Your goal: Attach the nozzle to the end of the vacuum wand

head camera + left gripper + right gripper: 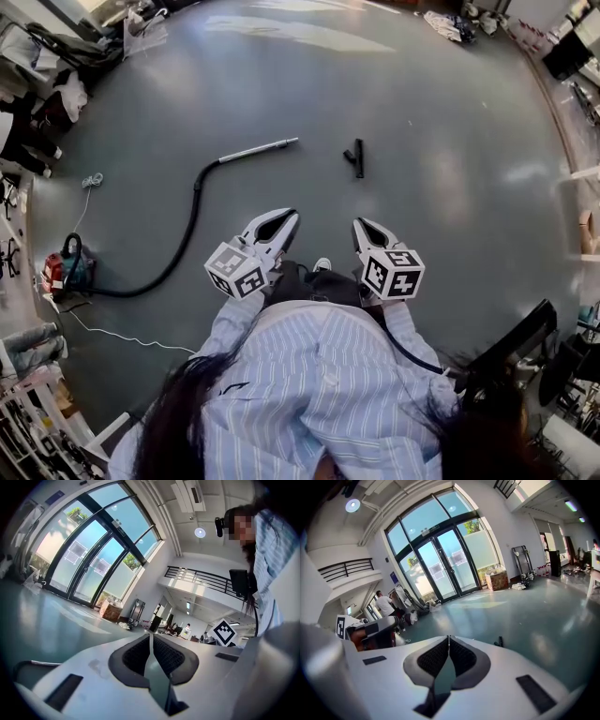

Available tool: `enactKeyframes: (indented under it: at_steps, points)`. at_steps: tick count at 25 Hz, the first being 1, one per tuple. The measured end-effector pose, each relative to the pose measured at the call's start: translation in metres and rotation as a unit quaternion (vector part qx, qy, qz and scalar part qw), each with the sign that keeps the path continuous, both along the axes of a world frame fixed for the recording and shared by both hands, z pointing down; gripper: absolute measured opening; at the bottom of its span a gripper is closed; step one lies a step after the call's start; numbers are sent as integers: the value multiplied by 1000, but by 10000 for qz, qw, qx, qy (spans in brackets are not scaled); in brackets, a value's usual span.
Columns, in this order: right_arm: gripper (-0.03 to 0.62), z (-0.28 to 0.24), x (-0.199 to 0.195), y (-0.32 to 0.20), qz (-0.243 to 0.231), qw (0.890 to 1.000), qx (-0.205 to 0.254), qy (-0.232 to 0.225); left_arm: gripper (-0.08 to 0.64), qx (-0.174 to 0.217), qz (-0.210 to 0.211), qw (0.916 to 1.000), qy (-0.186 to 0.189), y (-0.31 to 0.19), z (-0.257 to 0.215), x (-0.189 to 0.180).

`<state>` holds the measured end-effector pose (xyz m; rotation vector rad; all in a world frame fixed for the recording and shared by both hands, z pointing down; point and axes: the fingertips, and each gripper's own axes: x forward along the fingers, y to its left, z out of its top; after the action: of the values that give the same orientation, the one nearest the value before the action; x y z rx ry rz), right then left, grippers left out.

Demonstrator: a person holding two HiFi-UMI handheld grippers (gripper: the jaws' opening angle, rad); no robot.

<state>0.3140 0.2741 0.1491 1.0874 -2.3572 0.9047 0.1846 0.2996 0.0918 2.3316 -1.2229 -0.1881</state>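
Well ahead of the right gripper's (360, 223) fingers (374, 237) lies the nozzle (357, 157).

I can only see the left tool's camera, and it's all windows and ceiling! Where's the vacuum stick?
Observer: The silver metal vacuum wand lies on the grey floor, ahead of the left tool in the head view.
Operator: Is the nozzle on it?
Observer: No. The small black plastic nozzle lies apart from it, to the right of the wand's free end and ahead of the right tool.
Operator: Is the right tool holding anything?
Observer: No. In the right gripper view its jaws are together, with nothing between them.
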Motion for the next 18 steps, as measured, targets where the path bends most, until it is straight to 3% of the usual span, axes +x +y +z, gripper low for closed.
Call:
enactKeyframes:
  at_steps: [7, 12, 18]
  points:
    - [12, -8, 50, -38, 42, 9999, -56, -83, 6, -69, -206, 9997, -115, -35, -6, 37]
    - [12, 3, 24, -39, 154, 9996, -220, 6, 6, -55, -309, 9995, -74, -45, -7, -3]
    - [12, 40, -15, -47, 168, 9991, -358, 135, 6, -207, -179, 9995, -127, -48, 28, -45]
